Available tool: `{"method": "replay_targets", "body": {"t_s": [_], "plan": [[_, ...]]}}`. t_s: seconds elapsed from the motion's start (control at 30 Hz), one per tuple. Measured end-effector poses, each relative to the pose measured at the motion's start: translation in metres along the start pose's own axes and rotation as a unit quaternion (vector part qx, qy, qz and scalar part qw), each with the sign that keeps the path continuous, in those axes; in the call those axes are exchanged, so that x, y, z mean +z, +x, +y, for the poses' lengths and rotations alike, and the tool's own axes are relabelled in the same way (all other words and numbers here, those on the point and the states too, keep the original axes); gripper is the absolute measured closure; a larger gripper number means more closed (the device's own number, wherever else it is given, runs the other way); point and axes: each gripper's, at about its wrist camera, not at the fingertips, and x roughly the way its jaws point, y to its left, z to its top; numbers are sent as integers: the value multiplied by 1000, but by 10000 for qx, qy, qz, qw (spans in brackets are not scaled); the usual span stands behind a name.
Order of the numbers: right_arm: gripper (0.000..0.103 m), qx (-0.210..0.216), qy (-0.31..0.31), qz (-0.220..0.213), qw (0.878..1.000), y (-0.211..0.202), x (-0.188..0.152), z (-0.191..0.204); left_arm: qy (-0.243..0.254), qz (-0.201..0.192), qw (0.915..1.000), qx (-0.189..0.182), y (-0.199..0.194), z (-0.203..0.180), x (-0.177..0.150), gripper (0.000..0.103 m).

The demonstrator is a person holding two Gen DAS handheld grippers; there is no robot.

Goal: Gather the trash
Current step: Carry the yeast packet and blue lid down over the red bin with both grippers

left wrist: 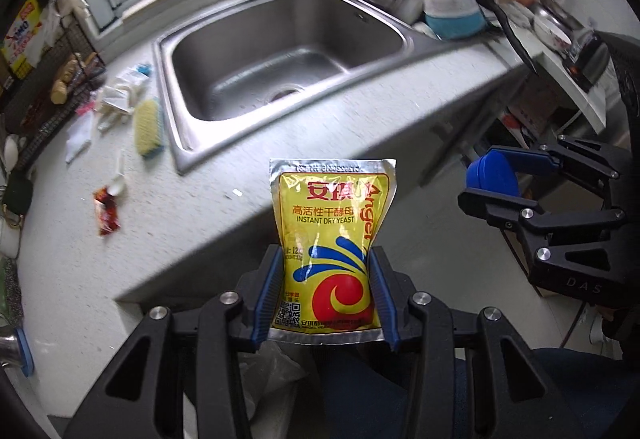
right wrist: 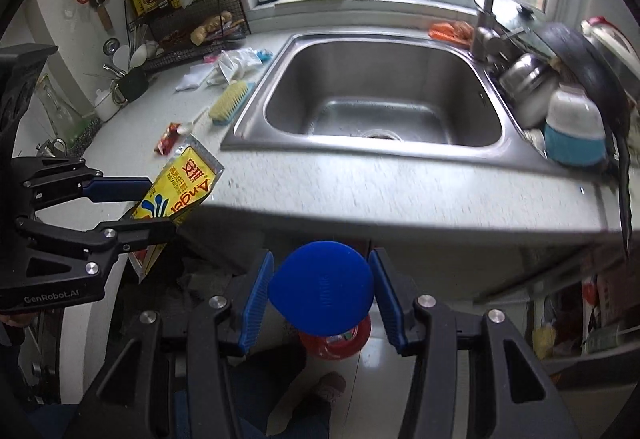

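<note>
Above the front edge of the kitchen counter (left wrist: 192, 223), I hold two pieces of trash clear of the worktop. My left gripper (left wrist: 326, 293) clamps a yellow yeast packet (left wrist: 330, 239) by its lower half, its top standing free; my right gripper (right wrist: 320, 295) pinches a blue lid (right wrist: 322, 289) across its width. The packet looks light, soft and slick-foiled, best taken across its flat body; the lid seems stiff, rounded and apt to slip. A red wrapper (right wrist: 168, 139) and white scraps (right wrist: 224, 69) lie left of the sink (right wrist: 256, 131), well apart from both grippers.
</note>
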Motion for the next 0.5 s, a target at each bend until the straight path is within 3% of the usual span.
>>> {"method": "replay_targets", "body": {"t_s": [0.2, 0.5], "plan": [[56, -2, 305, 316, 9990, 10, -37, -17, 298, 452, 9981, -302, 40, -36, -20, 62], [56, -41, 462, 730, 9963, 62, -73, -24, 362, 1009, 9926, -566, 132, -49, -43, 62]]}}
